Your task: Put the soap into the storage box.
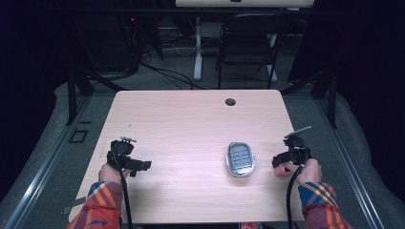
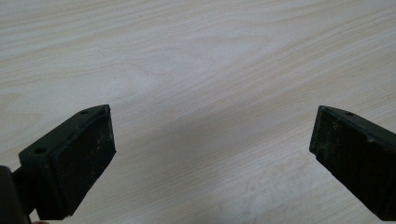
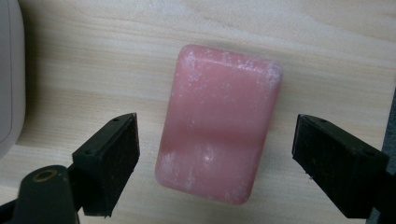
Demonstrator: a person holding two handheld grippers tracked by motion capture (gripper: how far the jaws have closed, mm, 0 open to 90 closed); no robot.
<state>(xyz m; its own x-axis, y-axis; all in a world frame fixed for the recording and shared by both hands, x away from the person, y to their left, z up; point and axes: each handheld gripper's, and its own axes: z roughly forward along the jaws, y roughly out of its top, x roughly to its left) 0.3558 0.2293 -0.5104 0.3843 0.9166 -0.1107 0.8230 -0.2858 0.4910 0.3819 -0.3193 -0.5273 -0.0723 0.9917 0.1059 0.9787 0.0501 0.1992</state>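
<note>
A pink bar of soap (image 3: 217, 123) lies flat on the wooden table (image 1: 191, 124), seen in the right gripper view. My right gripper (image 3: 215, 158) hangs over it, open, one jaw on each long side of the bar and neither touching it. In the high view the right gripper (image 1: 285, 160) is at the table's right edge, with a pink edge of the soap (image 1: 283, 168) showing beneath it. A grey and white soap dish (image 1: 240, 158) sits just left of it. My left gripper (image 1: 125, 161) is open over bare wood near the left edge; its jaws (image 2: 210, 154) hold nothing.
A cable hole (image 1: 230, 101) marks the table's far edge. Behind the table stand a black folding chair (image 1: 248, 45) and a white desk leg (image 1: 197, 47), with cables on the floor. The white side of the dish (image 3: 9, 79) borders the right gripper view's left edge.
</note>
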